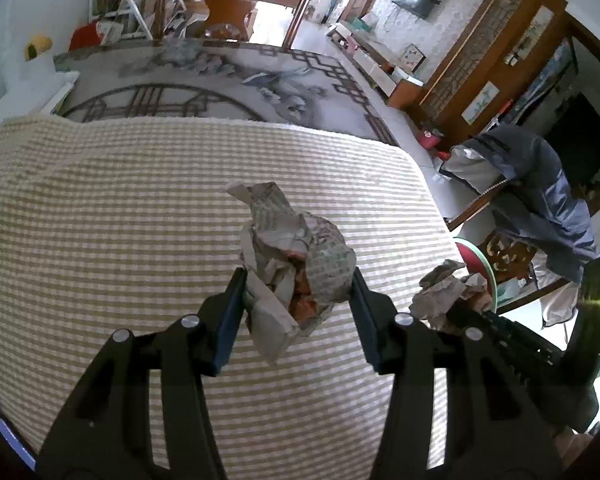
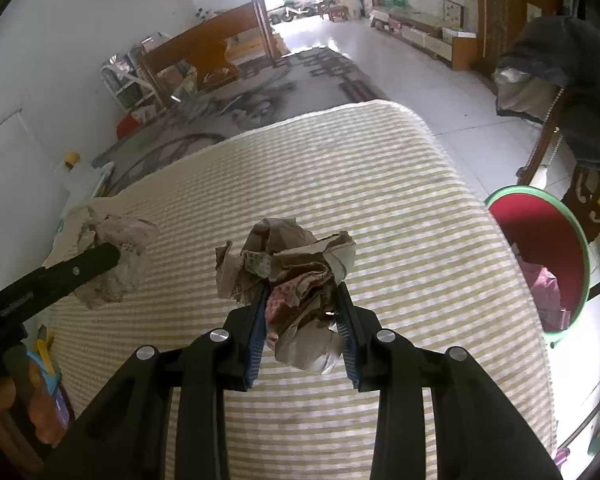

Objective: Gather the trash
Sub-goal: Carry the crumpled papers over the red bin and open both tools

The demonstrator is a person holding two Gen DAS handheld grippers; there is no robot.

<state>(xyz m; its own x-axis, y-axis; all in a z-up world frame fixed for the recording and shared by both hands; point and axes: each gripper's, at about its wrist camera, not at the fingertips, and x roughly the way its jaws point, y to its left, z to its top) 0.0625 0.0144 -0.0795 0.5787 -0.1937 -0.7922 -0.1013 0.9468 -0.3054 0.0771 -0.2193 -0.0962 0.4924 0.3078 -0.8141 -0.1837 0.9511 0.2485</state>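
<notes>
Tilting steeply down over the striped bed (image 1: 100, 208), left gripper (image 1: 298, 280) jaws pinching a newspaper wad (image 1: 296, 256), right gripper (image 2: 302, 292) jaws clamped on a brown paper wad (image 2: 296, 276), red bin (image 2: 548, 240) right of the right jaws.

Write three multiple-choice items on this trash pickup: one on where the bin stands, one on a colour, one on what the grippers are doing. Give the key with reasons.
1. Where is the bin?
A. On the striped cloth
B. On the floor beside the cloth-covered surface
C. On the wooden bench

2. What colour is the bin's inside?
A. Blue
B. Yellow
C. Red

3. What state are the two grippers in?
A. Each shut on a crumpled paper wad
B. Both open and empty
C. Only the left one holds paper

Key:
1 B: it stands on the tiles past the edge of the striped cloth.
2 C: red inside, with a green rim.
3 A: the left gripper clamps a newspaper wad, and the right gripper clamps a brownish paper wad.
</notes>
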